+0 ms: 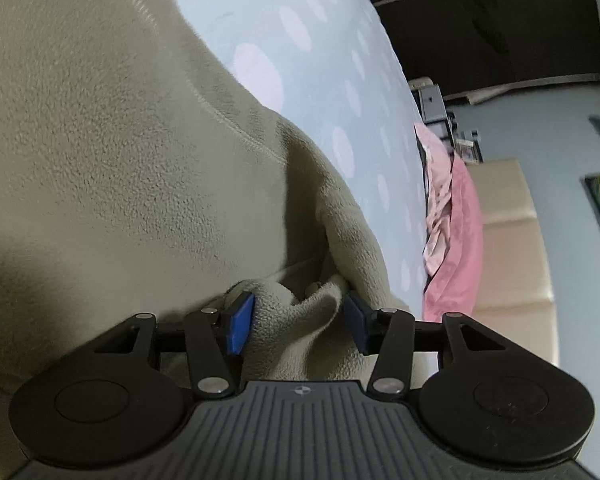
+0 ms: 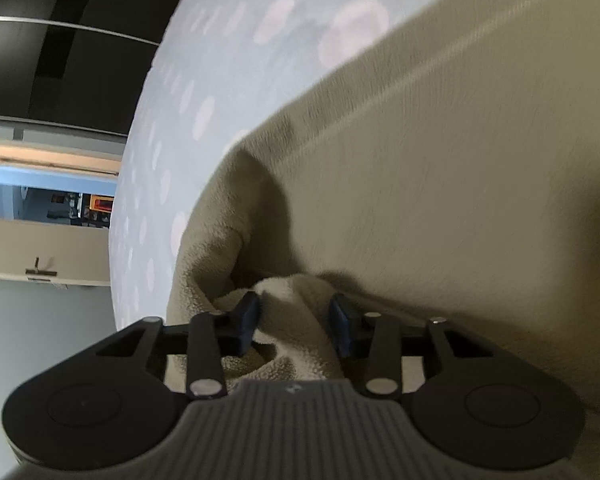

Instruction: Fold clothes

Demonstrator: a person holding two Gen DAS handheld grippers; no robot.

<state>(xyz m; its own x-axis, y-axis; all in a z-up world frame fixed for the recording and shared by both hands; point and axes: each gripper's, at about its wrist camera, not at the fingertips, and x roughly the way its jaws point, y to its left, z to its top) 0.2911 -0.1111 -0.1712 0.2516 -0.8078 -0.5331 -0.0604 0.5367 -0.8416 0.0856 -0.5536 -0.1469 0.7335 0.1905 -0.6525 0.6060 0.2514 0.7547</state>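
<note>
Bunched fleece garment (image 1: 112, 152) is lying on the dotted bed sheet (image 1: 300, 40), its hem between both spread jaws; I am letting the left gripper (image 1: 300, 322) and right gripper (image 2: 294, 324), at 6 o'clock, release it so the fold settles.

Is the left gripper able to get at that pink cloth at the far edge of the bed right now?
Probably not as things stand. The left gripper sits low against the beige fleece garment, a fold of it between its open jaws, and the pink cloth lies well beyond, across the dotted bedsheet.
</note>
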